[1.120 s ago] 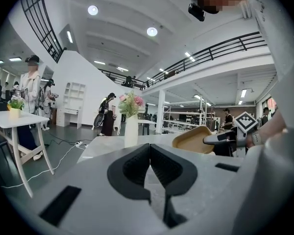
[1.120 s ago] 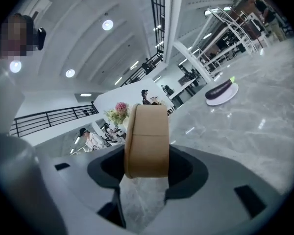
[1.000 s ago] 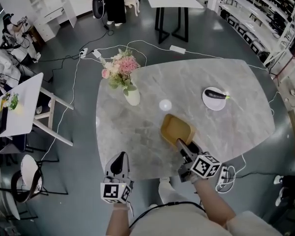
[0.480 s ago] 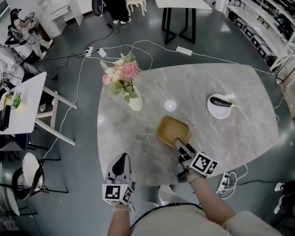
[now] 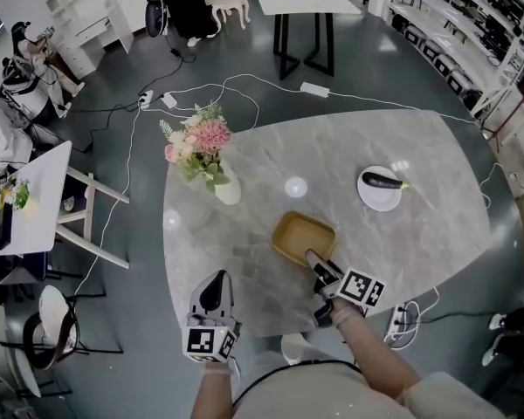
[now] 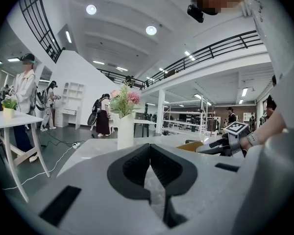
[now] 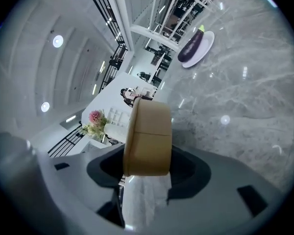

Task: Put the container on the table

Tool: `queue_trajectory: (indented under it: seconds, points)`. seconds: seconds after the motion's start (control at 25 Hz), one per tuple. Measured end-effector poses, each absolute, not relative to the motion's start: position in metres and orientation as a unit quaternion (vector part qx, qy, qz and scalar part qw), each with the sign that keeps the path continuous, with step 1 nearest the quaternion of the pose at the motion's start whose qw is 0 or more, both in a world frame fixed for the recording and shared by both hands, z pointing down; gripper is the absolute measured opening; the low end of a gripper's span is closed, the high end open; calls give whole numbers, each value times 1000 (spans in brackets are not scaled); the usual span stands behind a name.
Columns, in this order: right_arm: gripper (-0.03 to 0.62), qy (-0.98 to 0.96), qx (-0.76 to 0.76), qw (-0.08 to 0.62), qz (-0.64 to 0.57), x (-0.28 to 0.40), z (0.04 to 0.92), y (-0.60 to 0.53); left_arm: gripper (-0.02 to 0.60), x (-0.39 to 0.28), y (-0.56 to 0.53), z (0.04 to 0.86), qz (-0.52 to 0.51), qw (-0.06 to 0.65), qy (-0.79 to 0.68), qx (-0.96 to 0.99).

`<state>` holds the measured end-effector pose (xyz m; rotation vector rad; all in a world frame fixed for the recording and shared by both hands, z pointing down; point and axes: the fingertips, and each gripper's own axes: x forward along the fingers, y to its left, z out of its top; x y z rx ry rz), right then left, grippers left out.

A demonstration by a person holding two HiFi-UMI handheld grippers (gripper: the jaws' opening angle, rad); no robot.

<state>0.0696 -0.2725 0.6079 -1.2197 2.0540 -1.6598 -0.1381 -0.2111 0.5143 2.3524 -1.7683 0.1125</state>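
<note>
A tan rectangular container (image 5: 302, 236) lies low over the grey marble table (image 5: 419, 147), near its front edge; I cannot tell whether its base touches. My right gripper (image 5: 315, 259) reaches in from the near side and is shut on the container's near wall. In the right gripper view that wall (image 7: 148, 133) fills the gap between the jaws, with my right gripper (image 7: 147, 164) clamped on it. My left gripper (image 5: 213, 280) hovers at the table's front edge, left of the container. It holds nothing, and in the left gripper view my left gripper (image 6: 150, 153) has its pads together.
A white vase of pink flowers (image 5: 217, 177) stands at the table's left, and a white plate with an eggplant (image 5: 381, 188) at its right. A white side table (image 5: 31, 195) and chairs stand to the left. Cables and a power strip (image 5: 400, 319) lie on the floor.
The right gripper has rolled and sunk with the container, which now lies flatter and lower over the table. The left gripper keeps its place in the view.
</note>
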Motion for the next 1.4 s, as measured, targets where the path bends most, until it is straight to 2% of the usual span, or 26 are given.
queue_trajectory:
  seconds: [0.36, 0.8, 1.0, 1.12, 1.32, 1.4]
  points:
    - [301, 711, -405, 70, -570, 72, 622, -262, 5, -137, -209, 517, 44, 109, -590, 799]
    - [385, 768, -347, -71, -534, 58, 636, -225, 5, -132, -227, 508, 38, 107, -555, 824]
    - [390, 788, -345, -167, -482, 61, 647, -219, 5, -139, -231, 507, 37, 111, -552, 825]
    - [359, 791, -342, -211, -461, 62, 652, -214, 5, -141, -231, 507, 37, 111, -549, 828]
    - [217, 786, -348, -254, -444, 67, 660, -210, 5, -147, -232, 506, 32, 115, -550, 826]
    - [187, 784, -351, -259, -442, 67, 661, -209, 5, -150, -232, 506, 31, 115, -551, 826]
